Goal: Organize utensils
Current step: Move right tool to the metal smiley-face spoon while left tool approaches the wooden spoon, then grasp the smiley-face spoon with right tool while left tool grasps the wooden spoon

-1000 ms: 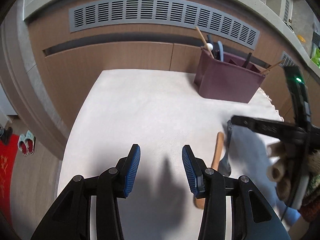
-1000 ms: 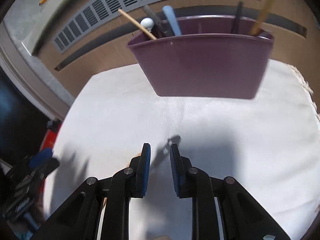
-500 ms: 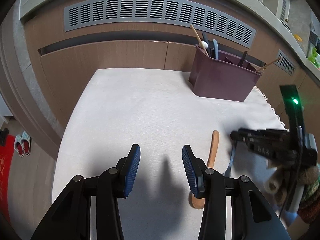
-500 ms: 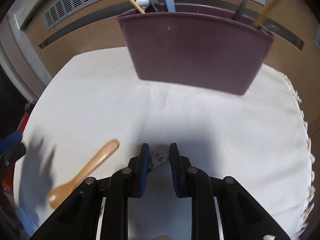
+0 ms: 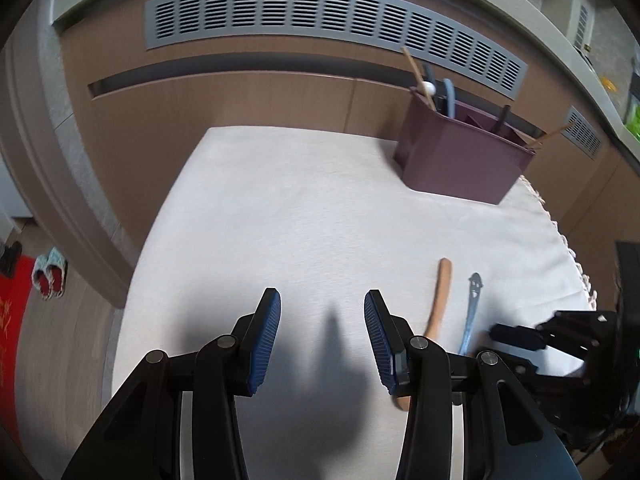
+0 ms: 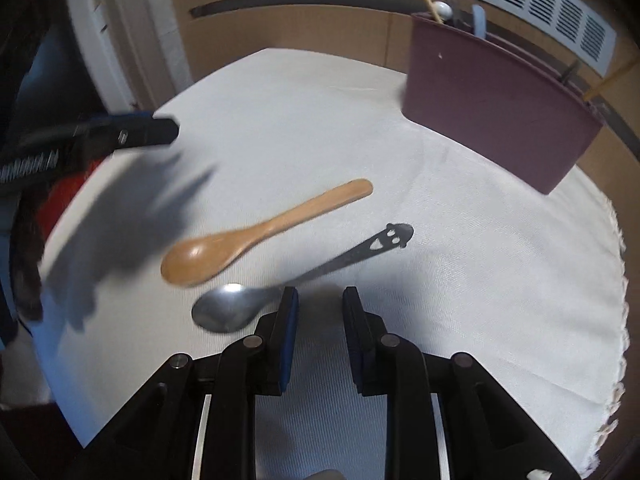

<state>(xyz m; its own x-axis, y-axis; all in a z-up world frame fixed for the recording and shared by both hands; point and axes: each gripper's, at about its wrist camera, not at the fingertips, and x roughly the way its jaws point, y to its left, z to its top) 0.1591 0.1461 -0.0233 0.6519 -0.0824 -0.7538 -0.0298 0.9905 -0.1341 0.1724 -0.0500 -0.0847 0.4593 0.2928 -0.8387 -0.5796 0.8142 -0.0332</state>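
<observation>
A wooden spoon (image 6: 264, 232) and a metal spoon (image 6: 224, 312) with a face-cut handle lie side by side on the white cloth. My right gripper (image 6: 318, 300) hovers just beside the metal spoon's neck, open by a narrow gap with nothing between its pads. Further back stands the maroon utensil caddy (image 6: 492, 108) with several utensils upright in it. My left gripper (image 5: 322, 308) is wide open over bare cloth, left of the wooden spoon (image 5: 440, 300) and metal spoon (image 5: 472, 308). The right gripper (image 5: 516, 334) shows at the lower right there.
The cloth-covered table (image 5: 280, 200) stands against wooden cabinets with a grey vent (image 5: 320, 12). A fringed cloth edge (image 5: 560, 240) runs down the right side. Slippers (image 5: 50, 276) and a red mat (image 5: 10, 340) lie on the floor to the left.
My right gripper has drawn back from the caddy and rolled, bringing both spoons into its view; its jaws stand slightly wider. The left gripper has barely moved.
</observation>
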